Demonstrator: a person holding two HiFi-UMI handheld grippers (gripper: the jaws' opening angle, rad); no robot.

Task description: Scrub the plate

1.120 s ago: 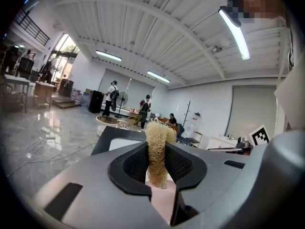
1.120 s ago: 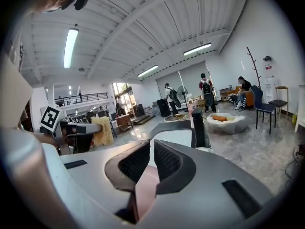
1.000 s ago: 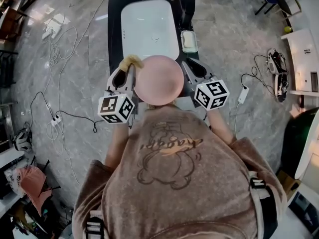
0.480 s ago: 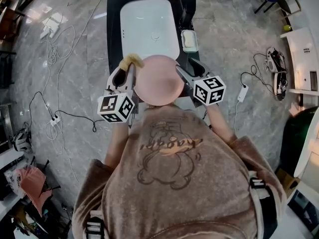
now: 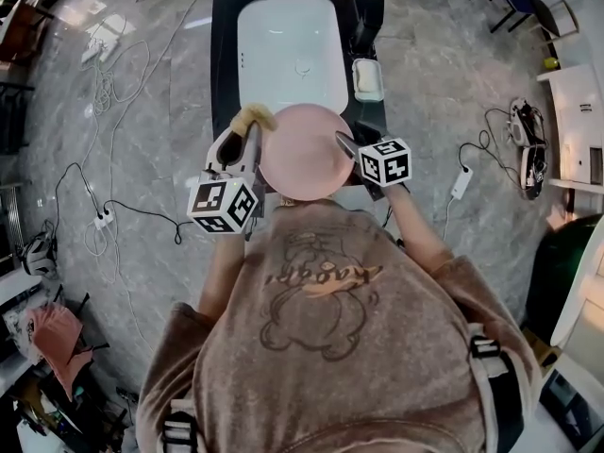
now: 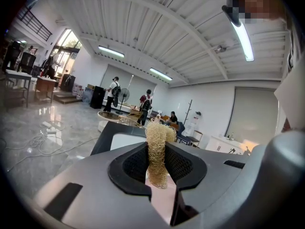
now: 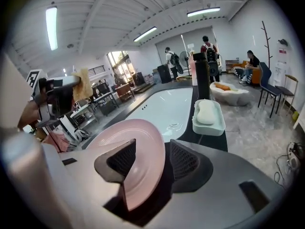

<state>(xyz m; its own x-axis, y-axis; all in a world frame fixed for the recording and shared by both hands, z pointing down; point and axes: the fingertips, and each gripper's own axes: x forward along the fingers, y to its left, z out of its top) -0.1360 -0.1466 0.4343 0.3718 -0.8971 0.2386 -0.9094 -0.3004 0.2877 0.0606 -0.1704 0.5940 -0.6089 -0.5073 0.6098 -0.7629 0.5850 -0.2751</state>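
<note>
Standing at a black worktop (image 5: 225,55) with a white sink (image 5: 283,55) set in it, a person holds 2 pairs of tongs over the near end. The pink plate (image 5: 304,154) is just in front of the sink's near edge, between the 2 tongs, with its hollow face up. I cannot tell if it rests on the worktop below it.

The left tongs (image 5: 243,138) are closed on a yellowish loofah scrubber (image 6: 156,151). The left gripper view shows both pads pressing its sides, and the fibrous piece stands upright and sticks out above the jaws. From the head view, the scrubber is just beside the left upper rim of the plate; whether it touches, I cannot say.

The right tongs (image 5: 351,147) are at the right rim of the plate and point downward. Their jaws stand wide apart and have just been closing a little. The plate's edge is between them: it lies against the left pad, while a dark gap separates it from the right pad, so the plate is not clamped.

To the right of the sink, a pale green soap dish (image 7: 208,118) with a white bar of soap (image 7: 205,113) in it sits on the worktop, well apart from the plate.
</note>
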